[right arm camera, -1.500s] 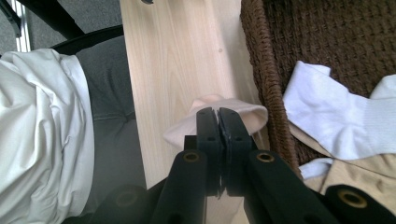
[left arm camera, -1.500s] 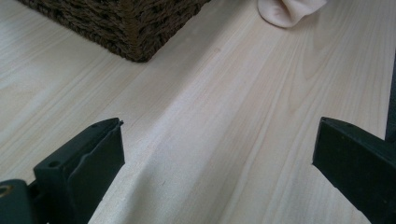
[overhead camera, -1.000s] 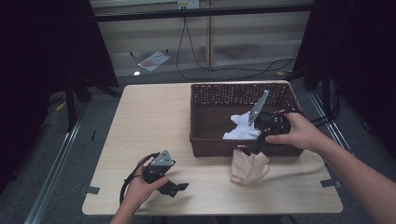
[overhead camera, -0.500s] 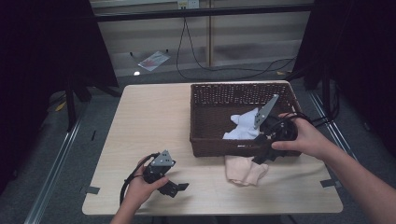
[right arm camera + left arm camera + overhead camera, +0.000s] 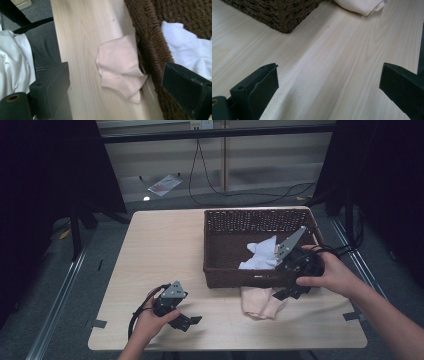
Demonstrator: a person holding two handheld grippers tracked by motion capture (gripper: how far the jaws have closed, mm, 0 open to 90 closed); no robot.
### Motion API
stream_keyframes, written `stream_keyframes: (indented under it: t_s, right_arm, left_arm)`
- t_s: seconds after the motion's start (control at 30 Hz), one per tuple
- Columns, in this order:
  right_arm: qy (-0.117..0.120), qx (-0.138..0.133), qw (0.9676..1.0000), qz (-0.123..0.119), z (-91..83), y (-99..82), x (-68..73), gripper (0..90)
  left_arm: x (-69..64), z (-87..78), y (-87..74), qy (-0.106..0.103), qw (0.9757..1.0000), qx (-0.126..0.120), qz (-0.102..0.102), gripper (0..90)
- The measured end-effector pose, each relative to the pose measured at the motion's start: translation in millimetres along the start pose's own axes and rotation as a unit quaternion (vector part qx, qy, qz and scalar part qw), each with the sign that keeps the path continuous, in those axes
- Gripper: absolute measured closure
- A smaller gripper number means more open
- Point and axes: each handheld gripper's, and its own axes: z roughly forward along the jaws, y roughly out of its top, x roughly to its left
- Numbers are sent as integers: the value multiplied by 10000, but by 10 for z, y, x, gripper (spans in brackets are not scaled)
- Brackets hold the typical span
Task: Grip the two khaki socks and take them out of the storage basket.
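Your right gripper point(image 5: 289, 292) hangs just past the near wall of the wicker basket point(image 5: 215, 270), its jaws spread wide after just opening, with nothing pressed between them. The pale pink cloth point(image 5: 259, 301) lies released right below and beside that gripper on the table point(image 5: 165, 245). It is a soft, crumpled piece, light peach, folded on itself with a rounded edge on one side and ragged corners on the other. In the right gripper view the pale pink cloth point(image 5: 120, 66) sits between the two jaws but lower, with its far edge touching the woven wall of the basket point(image 5: 150, 50).

Inside the basket, just beyond your right gripper, lies a white cloth point(image 5: 261, 256).

The pink cloth's long axis runs roughly away from the basket wall toward the table's near edge, its wider end against the wicker and its loose corners pointing toward you. The near edge of the table is close behind it; to the side away from the basket the wood is bare all the way across to your left gripper point(image 5: 186, 321).

Your left gripper rests low on the table near its near edge, well apart from the cloth, jaws wide apart over bare wood, grasping nothing. Ahead of it in the left gripper view are the basket corner point(image 5: 284, 17) and the cloth's edge point(image 5: 362, 6).
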Motion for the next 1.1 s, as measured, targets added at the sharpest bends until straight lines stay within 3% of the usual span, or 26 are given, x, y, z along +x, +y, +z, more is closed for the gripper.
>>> stream_keyframes:
  t_s: [0.17,0.4,0.47,0.63,1.1]
  right_arm:
    - [-70,-26,10000,-31,31,-79,14,78]
    - [-11,-151,9998,101,48,-214,23,71]
    - [-80,-75,9999,127,73,-261,39,71]
    - [-2,-212,9997,118,138,-380,44,71]
    - [-91,-351,9990,262,347,-736,94,65]
  left_arm:
    - [-2,1,2,20,10000,27,10,19]
    - [-3,2,1,16,10000,27,6,19]
    - [-2,0,2,29,10000,49,6,19]
    - [-4,1,1,26,10000,31,2,19]
    - [-5,4,1,-2,10000,-3,1,19]
